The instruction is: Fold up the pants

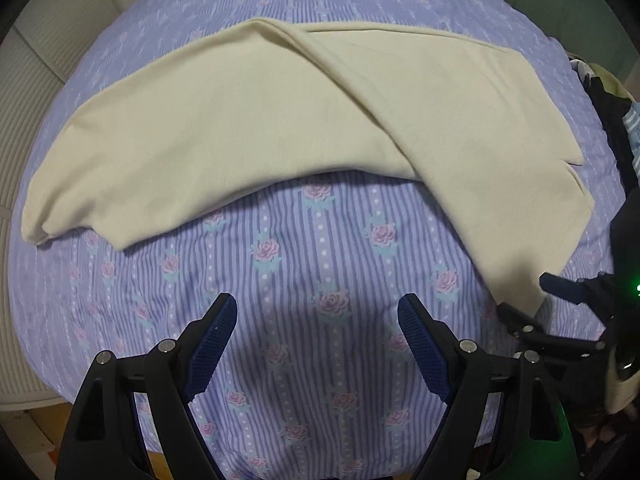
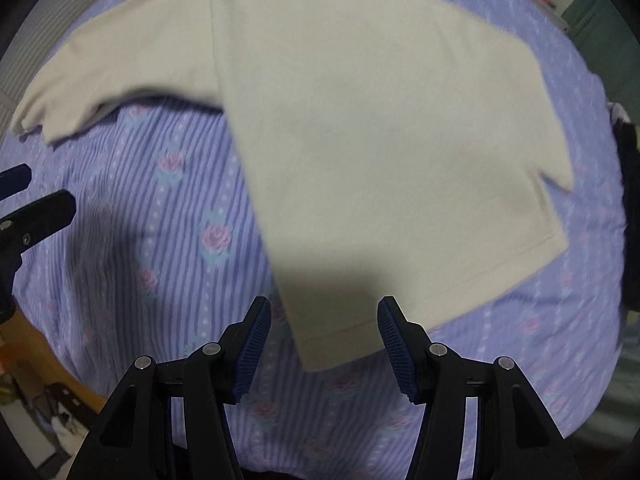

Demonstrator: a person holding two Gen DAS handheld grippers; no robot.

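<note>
Cream pants (image 1: pixel 280 120) lie spread on a purple floral bedspread (image 1: pixel 320 248), bent at the middle so that the two legs point apart. My left gripper (image 1: pixel 318 304) is open above bare bedspread, short of the pants, with nothing between its fingers. It also shows at the left edge of the right wrist view (image 2: pixel 50 186). My right gripper (image 2: pixel 324 308) is open and points down over the hemmed corner of the near leg of the pants (image 2: pixel 380 140). The hem lies under the gap and the pads do not press on it. In the left wrist view the right gripper (image 1: pixel 522 294) sits at that leg's end.
A heap of dark and striped clothes (image 1: pixel 612 120) lies at the bed's right edge. White ribbed panels (image 1: pixel 24 140) stand to the left of the bed. Wooden floor (image 1: pixel 36 420) shows below the bed's near left corner.
</note>
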